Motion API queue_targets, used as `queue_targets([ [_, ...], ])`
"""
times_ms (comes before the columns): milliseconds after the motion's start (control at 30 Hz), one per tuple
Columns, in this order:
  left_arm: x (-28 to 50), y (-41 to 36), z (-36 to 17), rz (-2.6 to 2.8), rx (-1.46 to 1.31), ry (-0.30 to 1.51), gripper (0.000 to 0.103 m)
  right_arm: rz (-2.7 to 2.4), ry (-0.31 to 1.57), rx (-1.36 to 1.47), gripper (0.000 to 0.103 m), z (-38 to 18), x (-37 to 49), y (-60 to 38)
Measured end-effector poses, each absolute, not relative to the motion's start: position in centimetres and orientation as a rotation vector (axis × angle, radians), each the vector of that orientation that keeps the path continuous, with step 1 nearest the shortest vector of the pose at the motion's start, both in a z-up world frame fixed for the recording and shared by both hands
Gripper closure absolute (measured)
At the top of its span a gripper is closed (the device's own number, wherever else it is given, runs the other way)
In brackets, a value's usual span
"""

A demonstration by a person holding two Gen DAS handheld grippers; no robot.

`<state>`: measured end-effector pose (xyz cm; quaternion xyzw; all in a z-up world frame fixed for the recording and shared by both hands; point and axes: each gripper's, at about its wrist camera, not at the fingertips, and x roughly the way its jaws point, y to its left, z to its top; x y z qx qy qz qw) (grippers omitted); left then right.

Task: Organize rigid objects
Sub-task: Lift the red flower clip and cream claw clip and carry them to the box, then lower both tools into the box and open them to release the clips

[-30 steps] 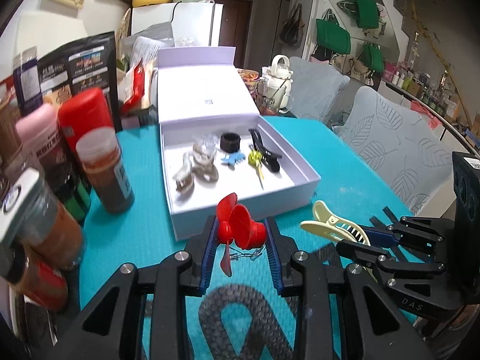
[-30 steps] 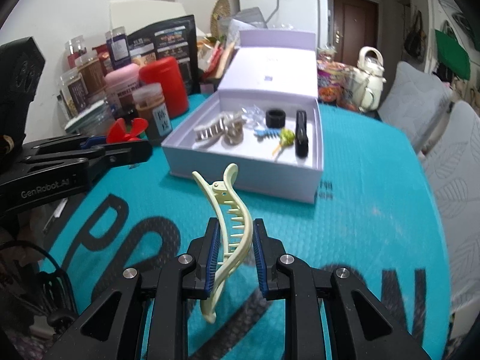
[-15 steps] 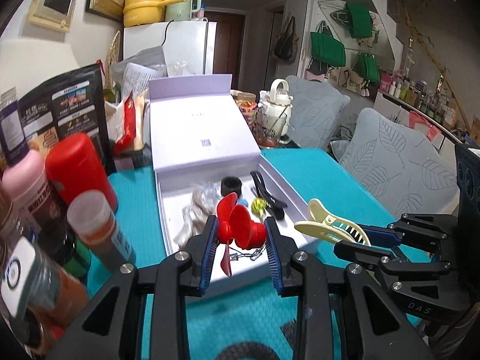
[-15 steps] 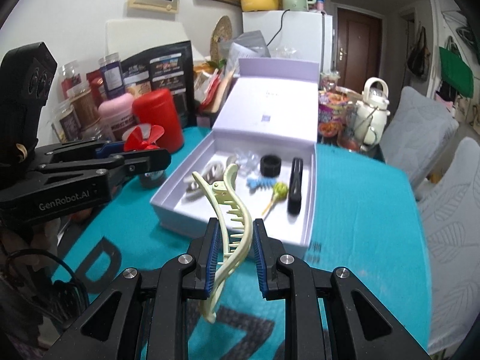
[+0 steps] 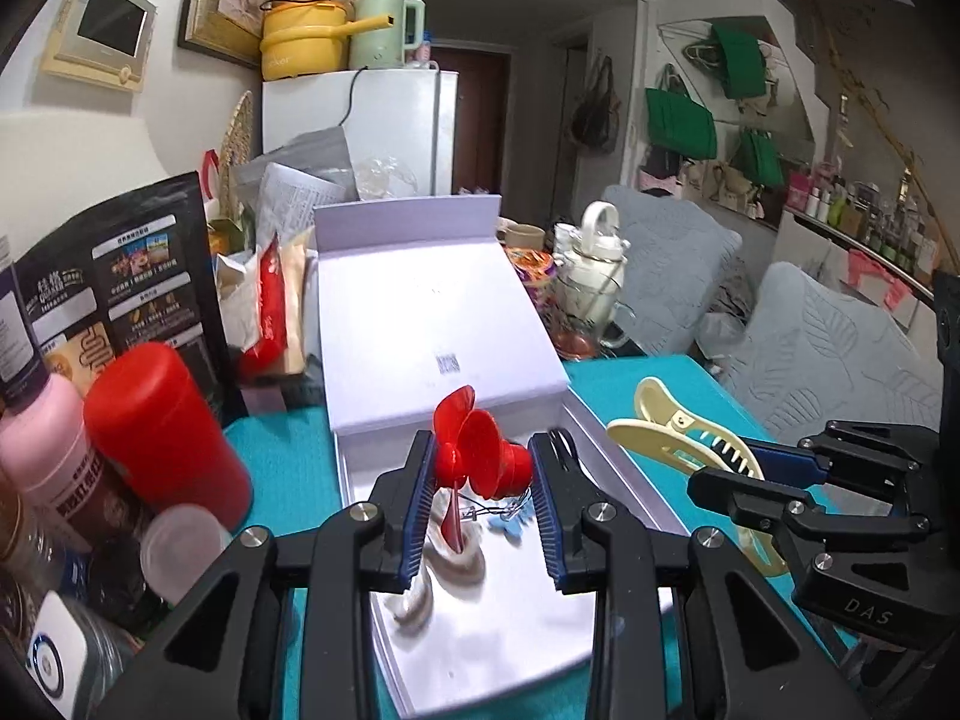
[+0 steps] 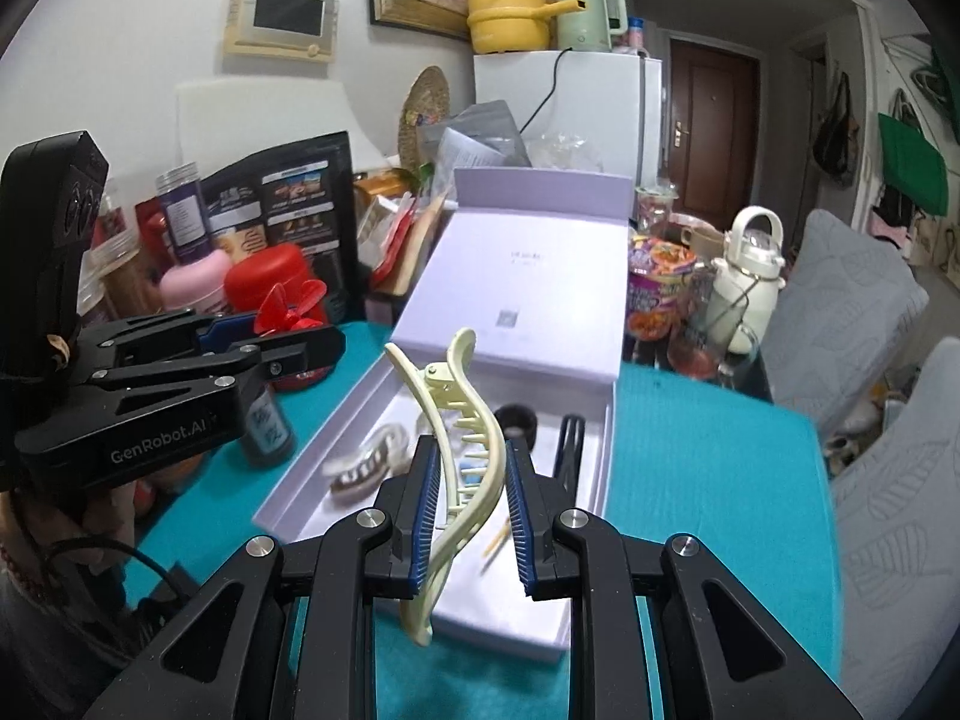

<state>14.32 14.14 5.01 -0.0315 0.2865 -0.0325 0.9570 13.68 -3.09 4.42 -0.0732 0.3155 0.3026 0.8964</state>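
Observation:
My left gripper [image 5: 480, 474] is shut on a small red toy fan [image 5: 474, 456], held in the air over the near part of the open lilac box [image 5: 606, 462]. My right gripper [image 6: 465, 480] is shut on a pale yellow hair claw clip [image 6: 462, 420], also raised above the box [image 6: 591, 540]. Inside the box lie a brown-and-white hair clip [image 6: 360, 468], a black ring [image 6: 516, 417], a black clip [image 6: 567, 444], a small blue piece [image 5: 510, 522] and a yellow-stemmed item [image 6: 498, 537]. In the right wrist view the left gripper [image 6: 324, 342] with the fan [image 6: 288, 306] sits at left.
A teal mat [image 6: 708, 480] covers the table. Jars and bottles, among them a red canister [image 5: 156, 426] and a pink-capped one [image 5: 42, 432], crowd the left side beside a black pouch [image 5: 114, 288]. A white kettle [image 6: 744, 282] and snack cups stand behind the box. Grey chairs [image 5: 828, 348] are at right.
Both grippers have risen and moved forward from the mat in front of the box to over the box, each still holding its item.

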Motion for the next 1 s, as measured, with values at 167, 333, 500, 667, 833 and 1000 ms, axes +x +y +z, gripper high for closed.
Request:
queue_targets([
  [167,16.4,14.5,5.4,-0.045,-0.075,0.574,0.072,0.621,0.638,-0.137,0.081,4.7,15.9,-2.7],
  [333,18.0,15.0,5.2,-0.014,-0.079,0.575,0.072,0.605,0.635,-0.124,0.081,4.4,17.7,-2.3],
  [500,19.2,15.5,4.2,-0.01,-0.084,0.602,0.072,0.615,0.642,-0.11,0.081,3.6,19.1,-1.6],
  [667,20.4,15.9,2.8,-0.006,-0.079,0.641,0.072,0.631,0.657,-0.114,0.081,2.5,20.2,-1.0],
  [833,20.9,15.9,1.9,0.0,-0.066,0.665,0.072,0.629,0.687,-0.138,0.081,1.3,20.9,-0.7],
  [1000,21.6,15.7,0.9,-0.01,-0.058,0.698,0.072,0.626,0.729,-0.143,0.081,-0.1,21.5,-0.8],
])
